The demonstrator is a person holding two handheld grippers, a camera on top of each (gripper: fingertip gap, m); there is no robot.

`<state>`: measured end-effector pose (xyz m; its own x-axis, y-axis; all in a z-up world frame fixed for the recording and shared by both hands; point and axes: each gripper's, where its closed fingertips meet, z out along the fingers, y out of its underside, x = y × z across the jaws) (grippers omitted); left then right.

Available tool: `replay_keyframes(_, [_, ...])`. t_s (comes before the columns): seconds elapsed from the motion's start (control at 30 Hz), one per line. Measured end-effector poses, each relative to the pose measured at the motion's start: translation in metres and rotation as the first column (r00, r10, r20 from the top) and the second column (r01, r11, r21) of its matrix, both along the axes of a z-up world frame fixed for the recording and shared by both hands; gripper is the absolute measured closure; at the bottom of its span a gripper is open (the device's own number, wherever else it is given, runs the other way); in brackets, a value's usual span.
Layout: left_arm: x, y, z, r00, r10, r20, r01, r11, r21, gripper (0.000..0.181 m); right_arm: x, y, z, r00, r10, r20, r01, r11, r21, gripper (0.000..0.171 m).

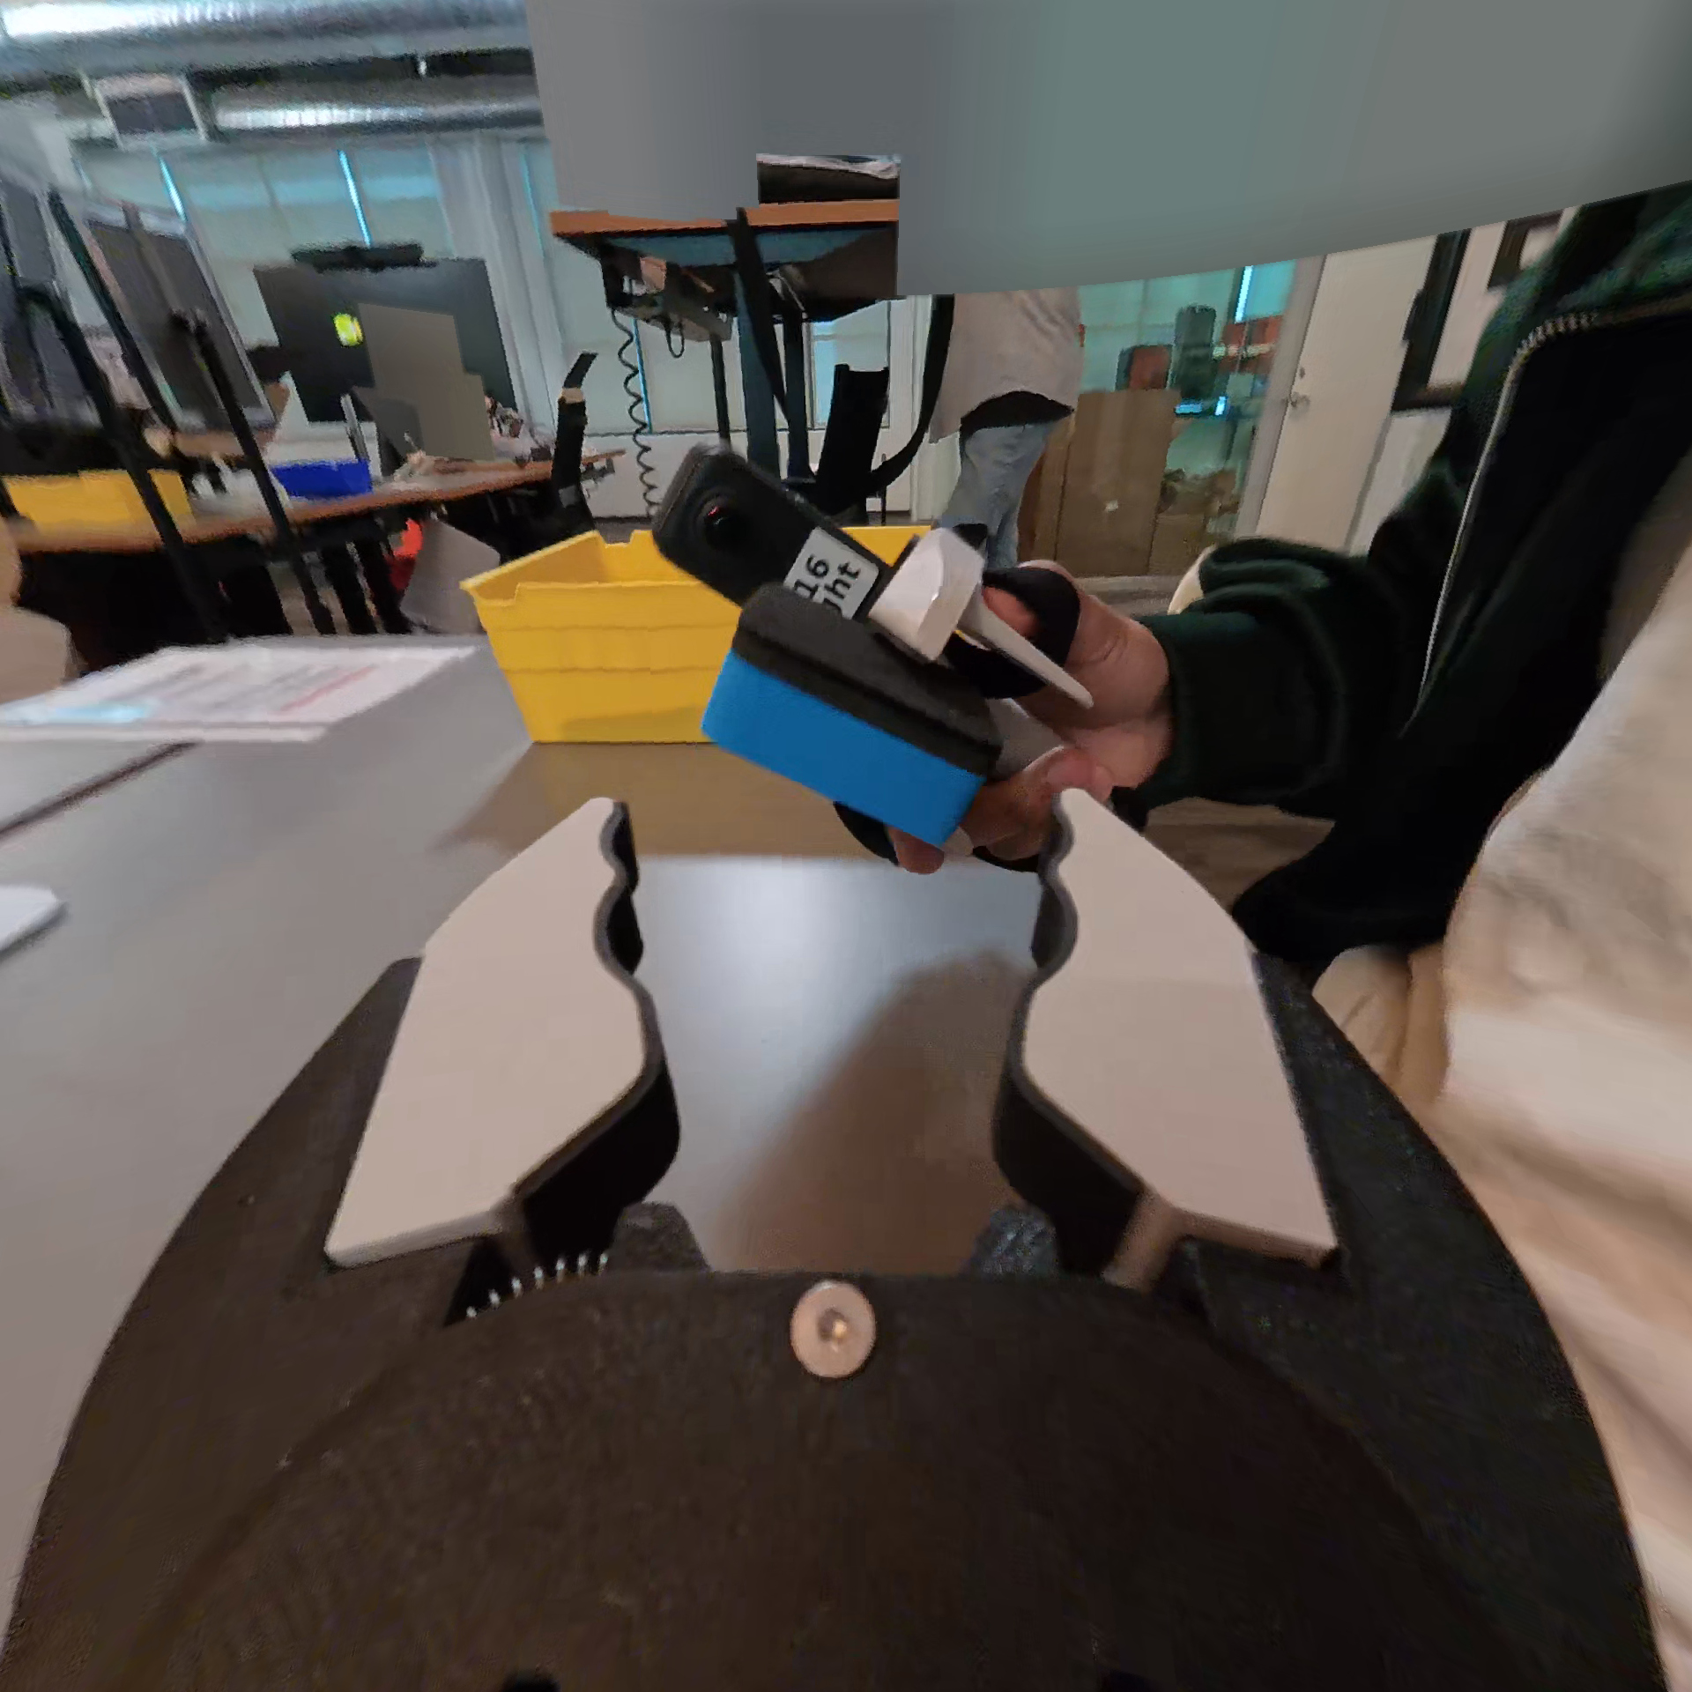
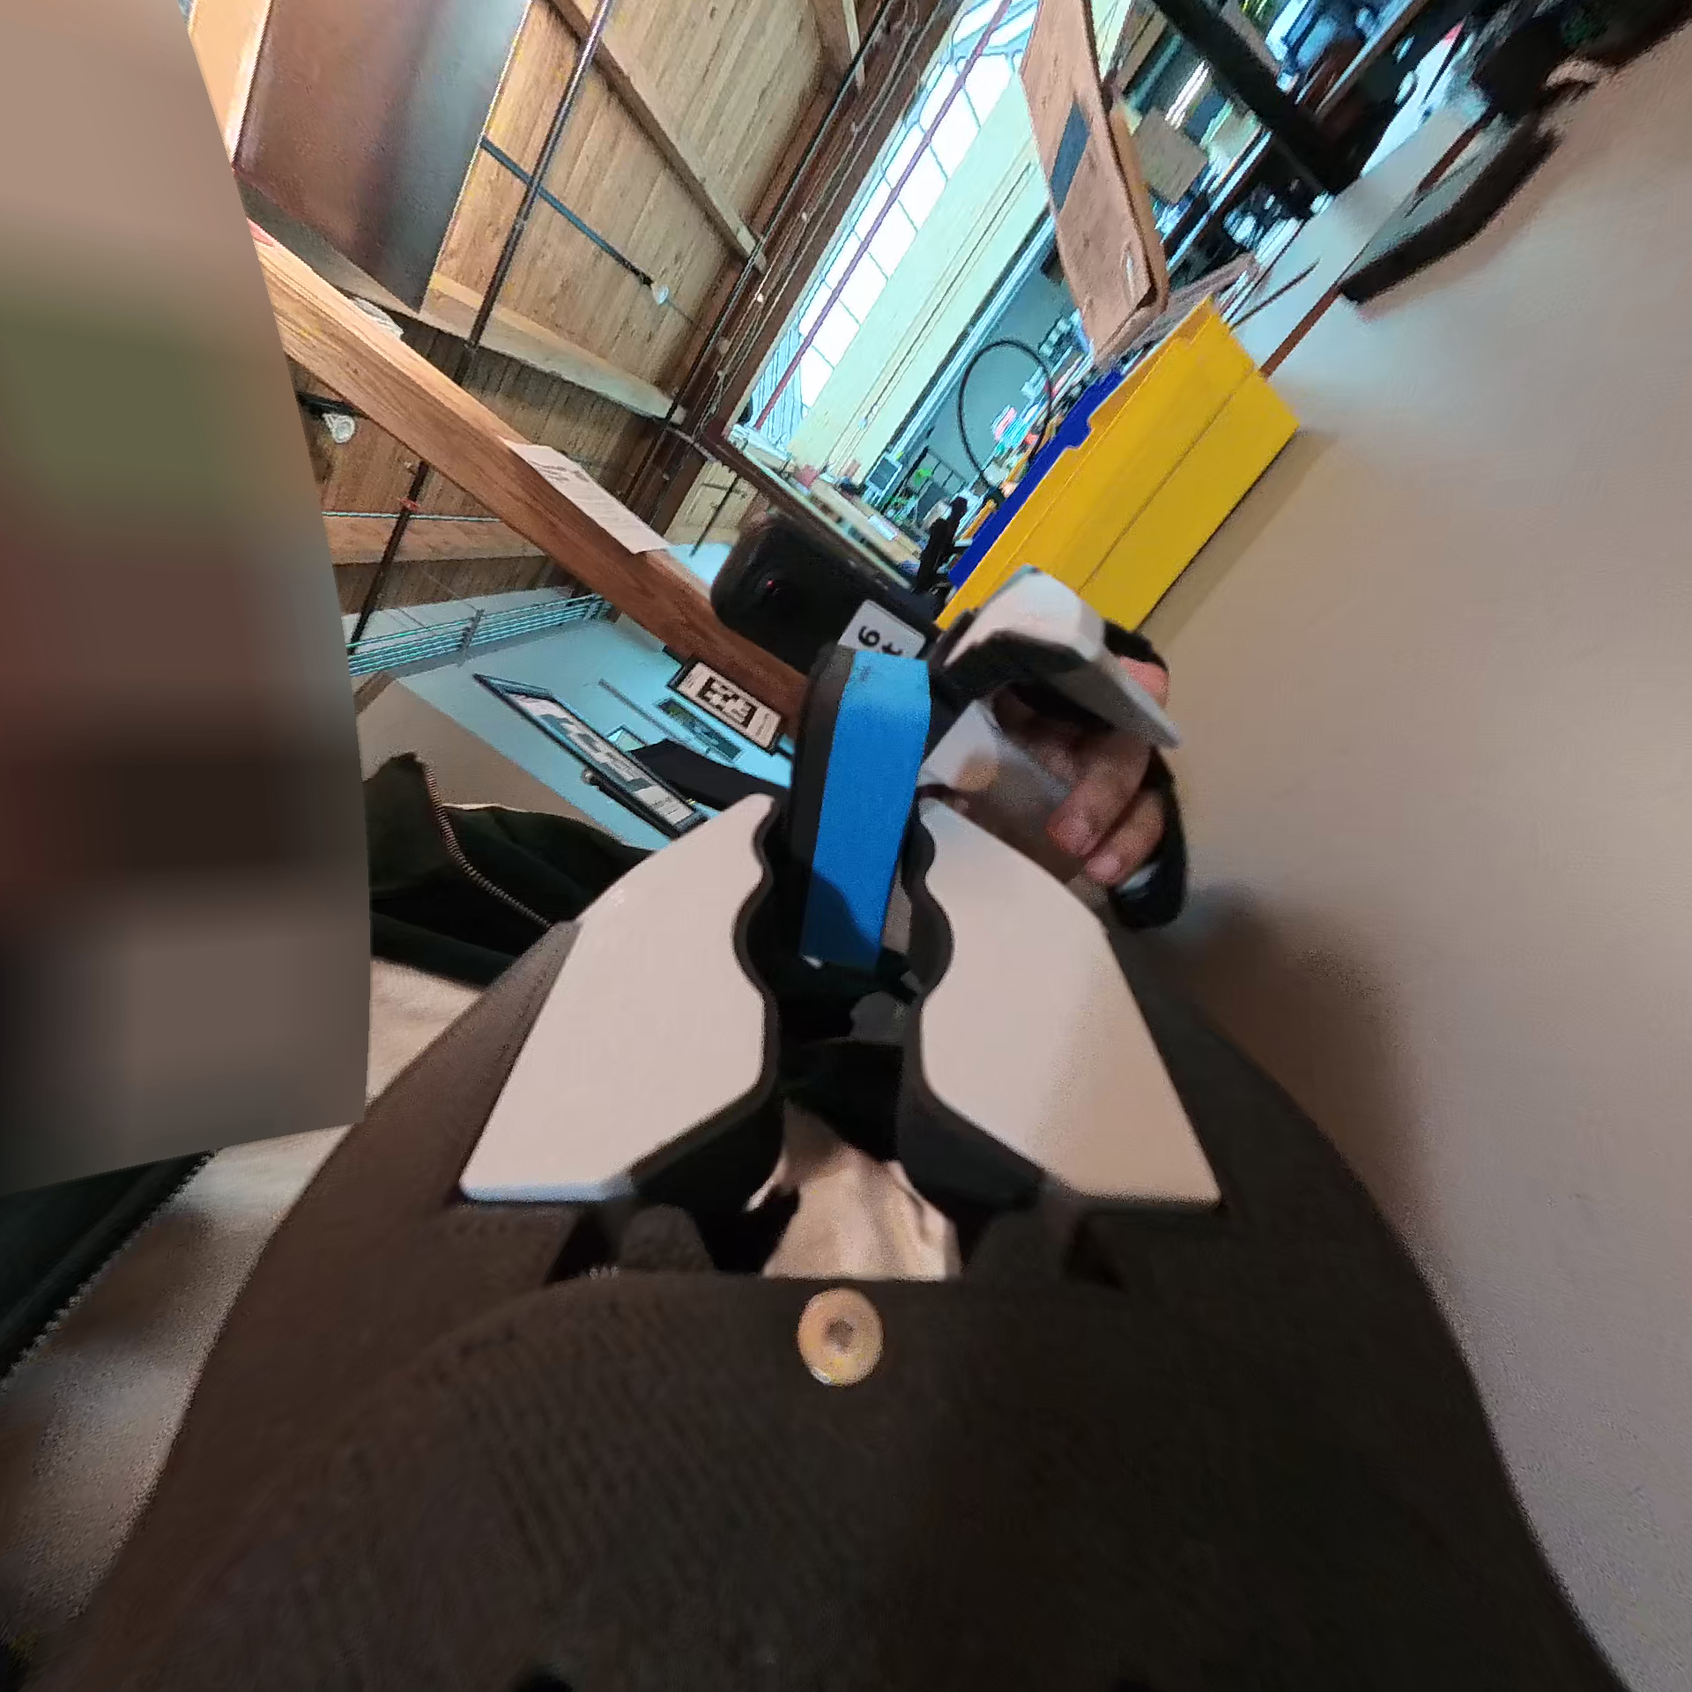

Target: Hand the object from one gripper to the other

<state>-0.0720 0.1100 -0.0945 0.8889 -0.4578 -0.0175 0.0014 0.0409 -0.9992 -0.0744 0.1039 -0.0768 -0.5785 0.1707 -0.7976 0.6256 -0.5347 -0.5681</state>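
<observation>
The object is a blue and black eraser block (image 1: 838, 732). In the left wrist view it hangs tilted above the grey table, just beyond my left gripper (image 1: 838, 806), which is open and empty. The block hides the right gripper's fingers there; its black camera (image 1: 719, 526) and the hand (image 1: 1108, 705) holding it show behind. In the right wrist view my right gripper (image 2: 838, 847) is shut on the eraser (image 2: 861, 806), which stands on edge between the fingers. The left gripper's camera (image 2: 764, 586) and hand (image 2: 1099, 806) are close behind it.
A yellow bin (image 1: 595, 659) stands on the grey table (image 1: 275, 897) behind the eraser, and also shows in the right wrist view (image 2: 1144, 476). Papers (image 1: 229, 687) lie at the far left. A dark sleeve (image 1: 1373, 687) and a pale garment (image 1: 1511, 1099) fill the right side. It is some 15 cm from my left tips to the pale garment (image 1: 1511, 1099).
</observation>
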Motion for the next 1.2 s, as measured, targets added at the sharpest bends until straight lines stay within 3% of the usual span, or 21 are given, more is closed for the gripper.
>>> replay_keyframes(0.13, [-0.006,-0.001,0.003,0.948,-0.07,0.31,0.099,0.992,-0.078,0.101,-0.005,0.014,-0.002,0.989,-0.113,-0.095,0.126,0.982,0.143,0.146])
replay_keyframes(0.23, [-0.012,-0.004,0.011,0.778,-0.135,0.614,0.239,0.967,-0.09,0.11,-0.007,0.016,-0.005,0.969,-0.152,-0.197,0.206,0.934,0.293,0.146])
replay_keyframes(0.3, [-0.015,-0.005,0.011,0.679,-0.147,0.719,0.3,0.95,-0.089,0.122,-0.007,0.013,-0.005,0.961,-0.152,-0.229,0.225,0.916,0.334,0.146])
replay_keyframes(0.37, [-0.012,-0.004,0.005,0.666,-0.135,0.733,0.326,0.937,-0.124,0.134,-0.007,0.011,-0.005,0.96,-0.156,-0.234,0.229,0.916,0.331,0.146])
replay_keyframes(0.5, [-0.002,-0.003,0.003,0.716,-0.134,0.685,0.328,0.931,-0.161,0.149,-0.01,0.01,-0.008,0.959,-0.169,-0.229,0.241,0.91,0.338,0.146])
replay_keyframes(0.77, [-0.007,-0.002,0.002,0.723,-0.106,0.683,0.294,0.942,-0.164,0.16,-0.01,0.006,-0.015,0.957,-0.153,-0.246,0.244,0.882,0.403,0.145])
replay_keyframes(0.8, [-0.007,-0.002,0.002,0.731,-0.102,0.675,0.286,0.943,-0.169,0.16,-0.011,0.007,-0.016,0.955,-0.157,-0.25,0.25,0.88,0.404,0.143])
replay_keyframes(0.87, [-0.009,-0.002,0.003,0.731,-0.094,0.676,0.278,0.946,-0.169,0.16,-0.016,0.014,-0.013,0.932,-0.208,-0.295,0.318,0.86,0.399,0.121])
replay_keyframes(0.93, [-0.013,-0.002,0.004,0.707,-0.083,0.702,0.276,0.946,-0.167,0.16,-0.02,0.024,-0.004,0.869,-0.273,-0.412,0.442,0.802,0.401,0.099])
replay_keyframes(1.0, [-0.015,-0.002,0.003,0.667,-0.077,0.741,0.293,0.942,-0.166,0.16,-0.018,0.029,0.002,0.789,-0.248,-0.562,0.546,0.704,0.455,0.088])
replay_keyframes(1.13, [-0.013,-0.003,0.004,0.531,-0.1,0.841,0.388,0.911,-0.137,0.16,-0.011,0.022,-0.002,0.656,-0.007,-0.755,0.668,0.471,0.577,0.092])
replay_keyframes(1.2, [-0.009,-0.004,0.004,0.493,-0.104,0.864,0.424,0.896,-0.134,0.16,-0.008,0.016,-0.004,0.621,0.06,-0.781,0.687,0.437,0.58,0.095])
